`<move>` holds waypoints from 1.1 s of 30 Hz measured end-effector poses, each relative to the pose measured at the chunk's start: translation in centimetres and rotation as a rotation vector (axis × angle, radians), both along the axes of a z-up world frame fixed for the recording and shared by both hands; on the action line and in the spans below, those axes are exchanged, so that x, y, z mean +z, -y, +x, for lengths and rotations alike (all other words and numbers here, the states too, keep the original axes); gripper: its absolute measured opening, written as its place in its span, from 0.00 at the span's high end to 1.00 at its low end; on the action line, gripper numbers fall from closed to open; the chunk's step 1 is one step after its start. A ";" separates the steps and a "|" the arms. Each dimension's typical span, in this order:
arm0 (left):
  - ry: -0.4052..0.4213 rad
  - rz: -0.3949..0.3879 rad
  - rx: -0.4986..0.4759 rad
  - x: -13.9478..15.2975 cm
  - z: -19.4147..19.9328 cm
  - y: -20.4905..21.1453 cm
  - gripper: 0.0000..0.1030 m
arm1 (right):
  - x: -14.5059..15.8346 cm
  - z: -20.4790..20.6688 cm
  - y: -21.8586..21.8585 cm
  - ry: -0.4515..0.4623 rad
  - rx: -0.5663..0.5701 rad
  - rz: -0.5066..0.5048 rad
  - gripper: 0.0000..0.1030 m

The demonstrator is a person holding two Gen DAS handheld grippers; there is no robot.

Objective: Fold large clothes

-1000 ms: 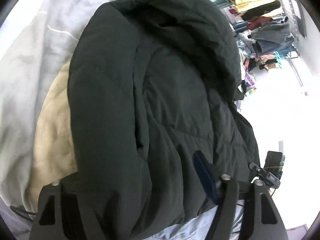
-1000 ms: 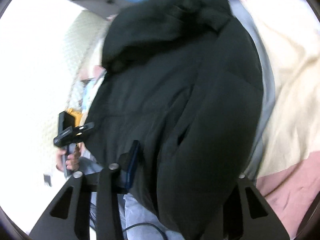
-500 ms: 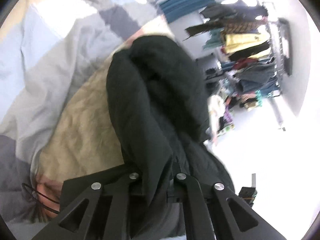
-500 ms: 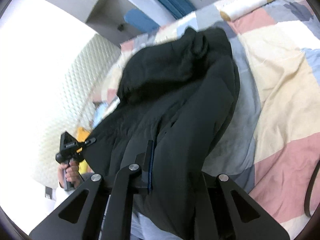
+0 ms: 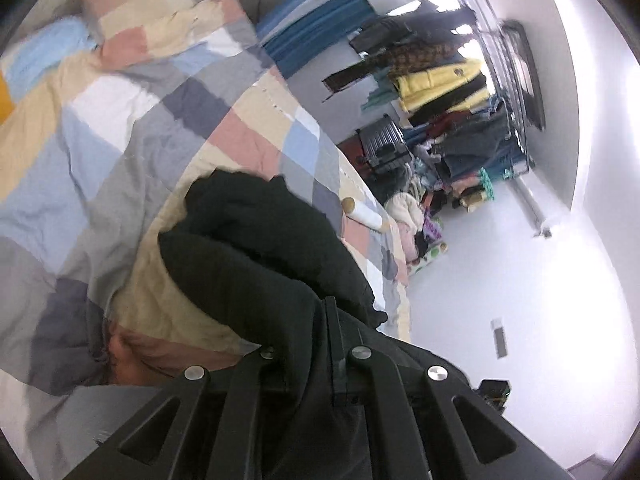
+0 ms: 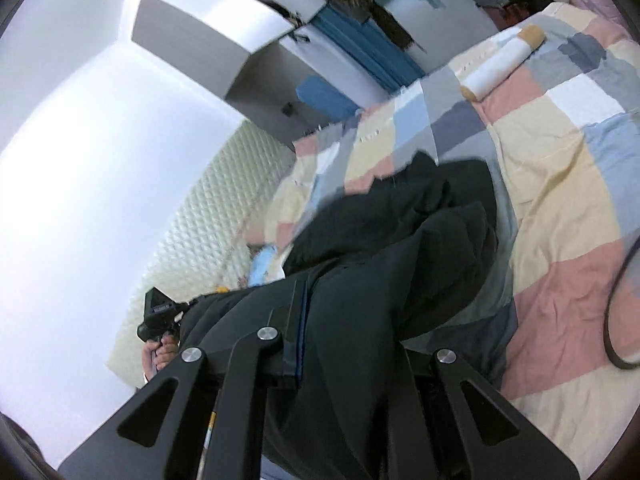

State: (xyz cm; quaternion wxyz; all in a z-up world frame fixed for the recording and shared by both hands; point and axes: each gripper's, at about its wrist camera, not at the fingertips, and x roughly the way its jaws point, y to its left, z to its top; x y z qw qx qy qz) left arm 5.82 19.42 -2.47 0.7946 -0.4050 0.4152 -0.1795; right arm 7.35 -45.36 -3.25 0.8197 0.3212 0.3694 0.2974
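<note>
Left wrist view is filled in its lower half by the left gripper [image 5: 316,344], whose fingers are pressed together on a fold of the dark padded jacket [image 5: 256,256]. The jacket is draped away from the jaws and bunched on the patchwork quilt [image 5: 132,128] of the bed, so that the quilt directly ahead of the tool is hidden by it. A white roll with tan ends [image 5: 366,213] is seen lying on the quilt near the bed's far edge, just beyond the jacket. Past the bed, a clothes rack [image 5: 444,92] loaded with yellow, dark and patterned garments is seen against the wall, with a dark suitcase [image 5: 384,146] standing beside it and a loose heap of clothes [image 5: 416,216] on the floor below. What the suitcase holds cannot be told.

In the right wrist view, the right gripper [image 6: 348,320] is likewise closed tight on the jacket's [image 6: 400,248] edge, the cloth being pinched between the fingers and hung over the tool's frame. The rest of the garment is trailed onto the quilt [image 6: 560,184], where the white roll [image 6: 500,64] is seen further back. At the left, the person's left hand [image 6: 160,354] is seen gripping the handle of the other tool, partly covered by jacket cloth. A quilted white headboard [image 6: 208,224] and a grey boxed wall section [image 6: 224,36] are seen behind it. A dark cable [image 6: 616,300] is curved across the quilt at the right edge.
</note>
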 end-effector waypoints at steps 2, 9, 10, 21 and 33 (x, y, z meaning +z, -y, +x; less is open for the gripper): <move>0.018 0.038 -0.009 2.1 0.1 0.3 0.95 | 1.2 -1.4 0.7 0.020 -0.034 0.013 0.89; 0.017 0.138 -0.031 5.5 3.2 1.0 0.94 | 4.2 -0.4 1.1 0.060 -0.097 -0.010 0.89; 0.010 0.156 -0.027 5.5 4.2 1.2 0.94 | 4.3 0.8 1.1 0.059 -0.111 -0.016 0.89; -0.065 0.347 0.063 3.8 15.2 3.3 0.94 | 3.6 12.6 -0.9 0.076 -0.215 -0.204 0.89; -0.116 0.611 0.028 -1.8 27.1 7.4 0.93 | -1.7 23.0 -3.4 0.052 -0.272 -0.507 0.89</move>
